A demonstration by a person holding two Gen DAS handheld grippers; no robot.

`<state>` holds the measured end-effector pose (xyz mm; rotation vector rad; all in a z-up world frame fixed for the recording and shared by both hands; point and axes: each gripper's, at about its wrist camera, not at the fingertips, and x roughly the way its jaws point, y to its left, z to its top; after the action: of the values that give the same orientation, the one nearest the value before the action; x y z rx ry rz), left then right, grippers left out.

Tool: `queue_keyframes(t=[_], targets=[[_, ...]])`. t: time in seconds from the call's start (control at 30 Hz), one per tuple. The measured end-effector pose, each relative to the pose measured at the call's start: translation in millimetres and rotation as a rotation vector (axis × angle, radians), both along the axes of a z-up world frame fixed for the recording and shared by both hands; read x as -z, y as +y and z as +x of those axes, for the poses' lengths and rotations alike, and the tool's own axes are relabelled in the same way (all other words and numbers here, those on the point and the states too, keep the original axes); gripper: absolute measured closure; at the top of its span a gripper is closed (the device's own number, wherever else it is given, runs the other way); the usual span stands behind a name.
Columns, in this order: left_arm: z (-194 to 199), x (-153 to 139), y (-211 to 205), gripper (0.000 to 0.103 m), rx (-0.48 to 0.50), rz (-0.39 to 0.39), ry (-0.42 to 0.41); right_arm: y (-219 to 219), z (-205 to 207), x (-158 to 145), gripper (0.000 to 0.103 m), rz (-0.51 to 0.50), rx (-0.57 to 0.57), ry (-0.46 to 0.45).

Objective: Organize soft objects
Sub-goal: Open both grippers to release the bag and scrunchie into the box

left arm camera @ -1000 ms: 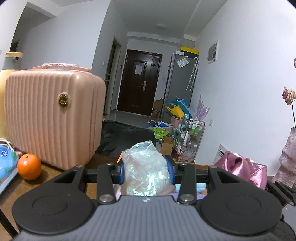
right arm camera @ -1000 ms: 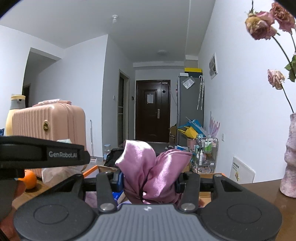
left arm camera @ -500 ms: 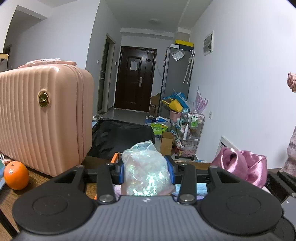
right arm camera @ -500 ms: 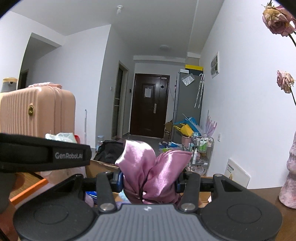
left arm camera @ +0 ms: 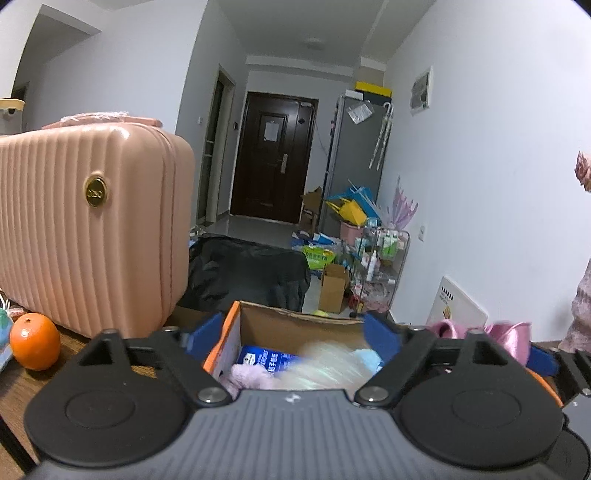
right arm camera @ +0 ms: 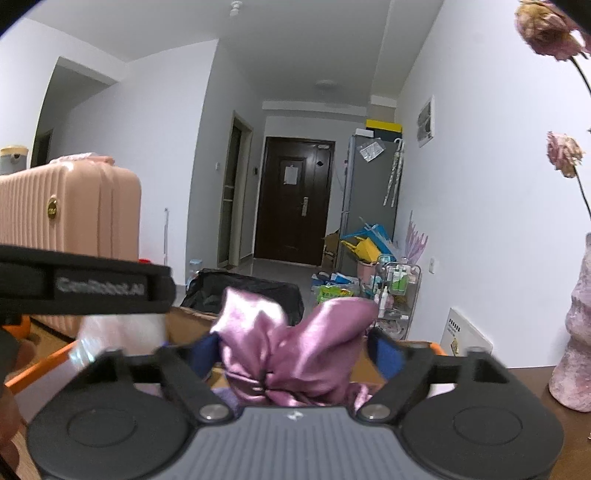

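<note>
Both claws hang over an open cardboard box (left arm camera: 295,325) with an orange rim that sits on the wooden worktop (left arm camera: 22,384).

The left claw (left arm camera: 291,336) is spread wide, its blue-padded fingers (left arm camera: 205,334) standing to either side of the box's mouth and gripping nothing. Just below it, inside the box, a blurred iridescent plastic bundle (left arm camera: 328,365) lies among the other contents: a blue printed packet (left arm camera: 264,360), something light blue (left arm camera: 369,356) and a fuzzy lilac piece (left arm camera: 247,374) near the front wall.

The right claw (right arm camera: 295,349) is also parted, its blue pads (right arm camera: 384,354) standing off from the pink satin cloth (right arm camera: 291,350) that sits puffed up between them; the left pad looks to be just touching the fabric, the right one is apart from it, so the cloth is not being pinched. From the left view the same cloth (left arm camera: 509,338) shows to the right of the box, above its far right edge. I cannot tell what is holding it up.

In the right view the body of the left tool (right arm camera: 85,284) crosses the picture on the left side, with the pale bundle (right arm camera: 118,336) blurred beneath it.

On the worktop to the left stand a ribbed pink suitcase (left arm camera: 88,229) and, in front of it, an orange (left arm camera: 35,345). At the far right a mottled pink vase (right arm camera: 576,332) holds dried roses (right arm camera: 550,29). Beyond the worktop a hallway runs to a dark door (left arm camera: 273,158).
</note>
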<state>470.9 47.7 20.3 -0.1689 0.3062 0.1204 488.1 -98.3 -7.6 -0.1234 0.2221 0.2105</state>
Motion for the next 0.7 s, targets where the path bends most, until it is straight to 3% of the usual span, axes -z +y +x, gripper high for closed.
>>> queue_keyframes(t=[0.07,0.13,0.7], targets=[[-2.2,-0.7,0.8,0.0,-0.008,-0.008,-0.008,-5.4,-1.9,-1.3,0.006,0.012,0.001,-0.004],[-5.0,-1.3,0.3,0.0,-0.035,-0.004,-0.022,-10.4,-3.4,-0.9,0.0,0.023,0.005,-0.008],[-18.0,-4.3,2.1,0.0,-0.074,0.0,-0.023,-40.4,-25.5,-2.0,0.0,0.061,0.027,-0.06]])
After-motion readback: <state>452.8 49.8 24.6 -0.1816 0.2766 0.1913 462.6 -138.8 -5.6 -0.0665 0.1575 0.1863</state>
